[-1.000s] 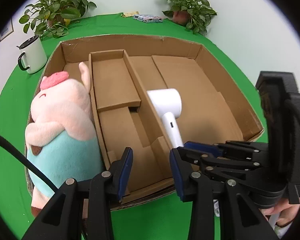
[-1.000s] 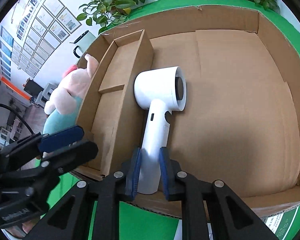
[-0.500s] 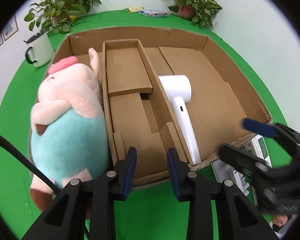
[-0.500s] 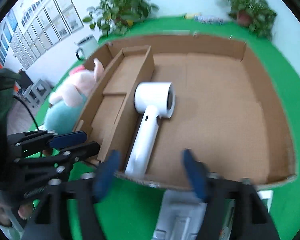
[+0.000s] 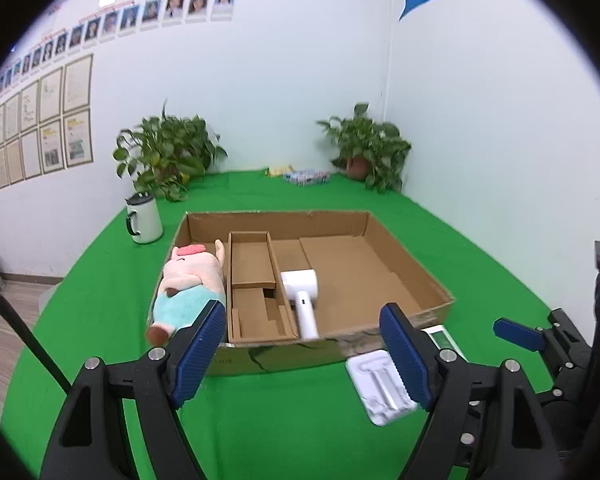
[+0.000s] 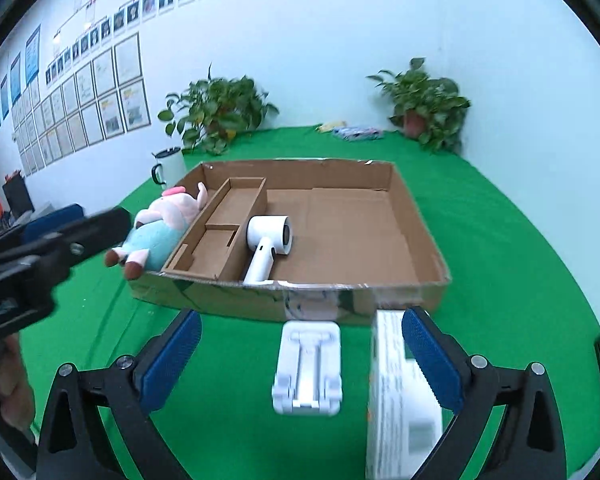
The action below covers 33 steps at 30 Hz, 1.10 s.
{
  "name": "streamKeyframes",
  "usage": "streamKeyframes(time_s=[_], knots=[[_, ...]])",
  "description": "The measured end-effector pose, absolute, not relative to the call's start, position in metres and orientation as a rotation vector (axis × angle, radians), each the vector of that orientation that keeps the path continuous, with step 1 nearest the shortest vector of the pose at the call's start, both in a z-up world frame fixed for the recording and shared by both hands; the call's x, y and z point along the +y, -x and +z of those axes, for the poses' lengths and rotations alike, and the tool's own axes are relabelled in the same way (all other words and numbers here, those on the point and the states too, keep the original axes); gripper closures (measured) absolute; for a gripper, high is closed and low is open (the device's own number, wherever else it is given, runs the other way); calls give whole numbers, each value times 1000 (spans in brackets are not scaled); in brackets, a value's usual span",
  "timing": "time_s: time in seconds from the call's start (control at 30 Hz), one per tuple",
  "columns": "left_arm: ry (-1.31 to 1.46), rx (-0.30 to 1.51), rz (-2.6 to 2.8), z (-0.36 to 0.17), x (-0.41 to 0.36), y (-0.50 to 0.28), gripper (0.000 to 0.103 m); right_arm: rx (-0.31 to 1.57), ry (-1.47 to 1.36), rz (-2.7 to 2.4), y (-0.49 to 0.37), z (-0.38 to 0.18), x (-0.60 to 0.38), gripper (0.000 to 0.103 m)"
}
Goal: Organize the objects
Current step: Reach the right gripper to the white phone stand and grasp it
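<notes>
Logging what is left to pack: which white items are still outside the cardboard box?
The flat white stand and the white carton lie on the green cloth in front of the cardboard box. The white hair dryer lies inside, beside the divider.

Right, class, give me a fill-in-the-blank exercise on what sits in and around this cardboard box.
1. The white hair dryer lies inside the cardboard ____.
2. The plush pig wears a light ____ outfit.
3. Both grippers, left gripper and right gripper, have their jaws ____.
4. The white phone stand lies on the ____ cloth in front of the box.

Missing words: box; blue; open; green
</notes>
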<state>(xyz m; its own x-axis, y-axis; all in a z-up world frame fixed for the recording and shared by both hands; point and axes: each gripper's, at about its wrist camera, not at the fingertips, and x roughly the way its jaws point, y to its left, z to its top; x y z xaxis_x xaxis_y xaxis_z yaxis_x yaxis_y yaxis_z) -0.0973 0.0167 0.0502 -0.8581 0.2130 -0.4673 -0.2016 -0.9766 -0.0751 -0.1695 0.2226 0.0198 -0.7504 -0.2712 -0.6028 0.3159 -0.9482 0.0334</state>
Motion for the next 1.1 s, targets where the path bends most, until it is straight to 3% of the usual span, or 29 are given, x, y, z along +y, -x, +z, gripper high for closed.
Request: streamKeyframes(time_s=[0.4,1.1], knots=[[654,-46,2897,62,27,38,24,156,-840,-2704,88,23,254,1],[675,-78,2864,49,29,40,24,139,-822,-2748,68,31,286,1]])
